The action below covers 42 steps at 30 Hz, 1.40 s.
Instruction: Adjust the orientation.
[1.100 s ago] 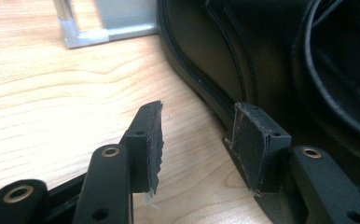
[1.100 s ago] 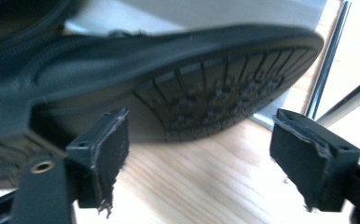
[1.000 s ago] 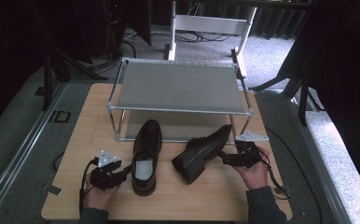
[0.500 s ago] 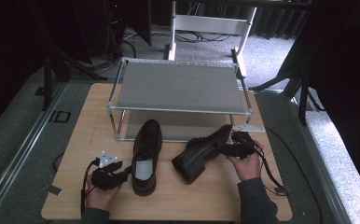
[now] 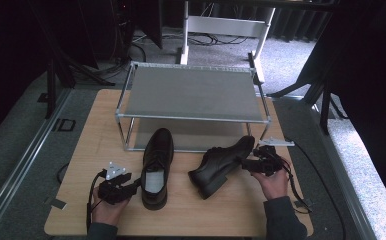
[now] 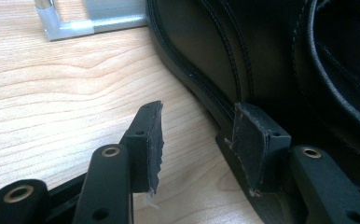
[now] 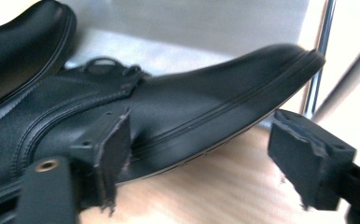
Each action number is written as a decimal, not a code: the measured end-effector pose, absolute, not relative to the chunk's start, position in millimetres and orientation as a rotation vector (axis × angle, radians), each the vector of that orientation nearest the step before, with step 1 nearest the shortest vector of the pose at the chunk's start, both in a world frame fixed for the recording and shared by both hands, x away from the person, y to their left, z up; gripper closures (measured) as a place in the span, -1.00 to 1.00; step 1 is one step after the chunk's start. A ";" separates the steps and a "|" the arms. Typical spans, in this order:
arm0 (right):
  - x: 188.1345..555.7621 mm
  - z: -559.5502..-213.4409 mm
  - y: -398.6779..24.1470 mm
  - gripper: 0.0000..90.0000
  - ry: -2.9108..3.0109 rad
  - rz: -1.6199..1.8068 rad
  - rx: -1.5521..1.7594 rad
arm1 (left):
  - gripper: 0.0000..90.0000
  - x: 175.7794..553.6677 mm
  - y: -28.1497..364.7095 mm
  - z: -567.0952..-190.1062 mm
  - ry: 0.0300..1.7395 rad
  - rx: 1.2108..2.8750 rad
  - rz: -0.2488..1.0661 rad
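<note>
Two black leather shoes lie on the wooden table point(image 5: 101, 145). The left shoe point(image 5: 156, 167) stands flat, toe toward the rack. My left gripper point(image 5: 135, 186) rests beside its heel end, open. In the left gripper view the left gripper point(image 6: 201, 140) has bare wood between its pads, and its right finger point(image 6: 255, 140) lies against that shoe point(image 6: 262, 56). The right shoe point(image 5: 221, 162) lies at a slant, toe up and to the right. My right gripper point(image 5: 247, 163) straddles its front. Its jaws have just been closing on the shoe's front point(image 7: 206, 112), and the right pad point(image 7: 308, 158) stands off the sole.
A metal two-level rack point(image 5: 191, 92) stands at the back of the table, its front posts point(image 7: 318, 70) close behind the shoes' toes. The rack's foot point(image 6: 71, 28) is ahead of the left gripper. Cables trail from both grippers toward the table's front edge.
The right gripper has edged left, closer around the right shoe's toe. The left gripper and the left shoe have stayed put.
</note>
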State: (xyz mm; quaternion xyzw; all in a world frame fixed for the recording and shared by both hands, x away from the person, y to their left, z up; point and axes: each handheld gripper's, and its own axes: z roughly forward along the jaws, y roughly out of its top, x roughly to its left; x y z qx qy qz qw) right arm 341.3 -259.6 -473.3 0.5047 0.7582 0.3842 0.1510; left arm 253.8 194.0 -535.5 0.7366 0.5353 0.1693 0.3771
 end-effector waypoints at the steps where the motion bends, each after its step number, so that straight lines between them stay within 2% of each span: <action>1: 339.2 -473.7 -262.9 -0.45 2.185 1.110 1.453 | 0.18 254.0 193.9 -535.7 1.370 1.884 0.433; 10: 325.0 -481.5 -282.5 -0.20 2.225 1.101 1.466 | 0.18 254.0 193.7 -536.0 1.375 1.888 0.431; 13: 324.2 -493.4 -285.6 -0.06 2.243 0.960 1.467 | 0.18 254.5 193.8 -536.4 1.374 1.889 0.430; 14: 325.0 -498.5 -286.7 0.04 2.250 0.954 1.476 | 0.18 254.7 193.7 -536.6 1.376 1.889 0.430; 17: 329.2 -517.6 -289.7 0.10 2.268 0.917 1.525 | 0.18 255.2 193.2 -537.1 1.379 1.894 0.430; 21: 330.9 -523.2 -294.8 0.08 2.263 0.960 1.564 | 0.18 255.4 193.3 -537.5 1.383 1.891 0.428; 25: 326.1 -518.6 -294.2 -0.04 2.268 0.930 1.530 | 0.18 255.3 193.6 -537.9 1.381 1.890 0.427; 37: 297.0 -473.3 -281.6 -0.20 2.243 1.153 1.414 | 0.23 259.4 190.9 -542.4 1.387 1.921 0.416; 42: 293.6 -467.2 -264.8 -0.29 2.279 1.147 1.363 | 0.28 260.9 191.5 -542.9 1.386 1.923 0.390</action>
